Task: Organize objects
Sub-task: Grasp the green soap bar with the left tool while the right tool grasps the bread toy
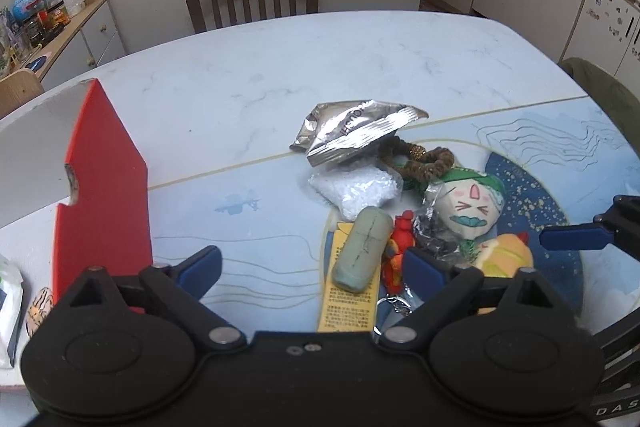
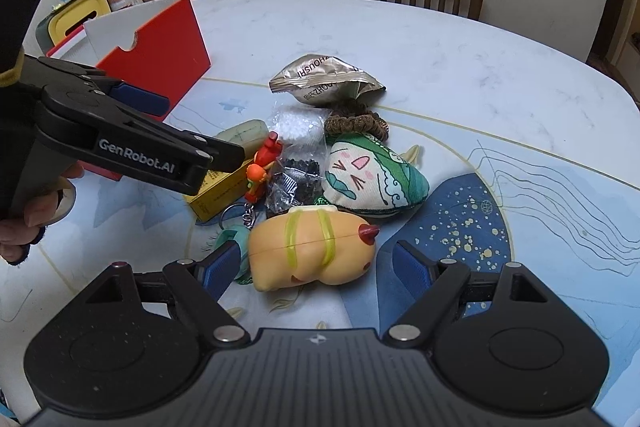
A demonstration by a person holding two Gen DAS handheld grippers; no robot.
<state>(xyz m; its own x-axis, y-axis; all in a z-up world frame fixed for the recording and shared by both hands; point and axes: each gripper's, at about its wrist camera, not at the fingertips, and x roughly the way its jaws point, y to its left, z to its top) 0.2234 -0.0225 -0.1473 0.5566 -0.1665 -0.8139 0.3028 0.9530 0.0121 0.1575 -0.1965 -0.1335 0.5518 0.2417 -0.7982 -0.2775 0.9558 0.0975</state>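
Two grippers hang over one small pile of toys and bits on the surface (image 2: 400, 39). The right gripper (image 2: 308, 267) is wide open and holds nothing. Its blue pads sit on each side of the squishy orange toy (image 2: 312, 251), but I cannot tell if they touch it yet. The left gripper (image 1: 312, 267) is open too and empty, low over the green roll (image 1: 362, 253) that lies on the yellow box (image 1: 348, 311).

The red box (image 2: 168, 43) stands open on the left side of the surface, well apart from the pile. That looks like the place to put things.

I think the step now is to pick up the orange toy. It looks soft, so squeeze gently and grab it across the fat middle, or it may pop out. Lift it straight up. A key ring (image 2: 236, 215) and the green-and-white pillow toy (image 2: 372, 175) lie right beside it and could get dragged along.

The left gripper is near, so keep the two apart and let one go to the red box at a time.
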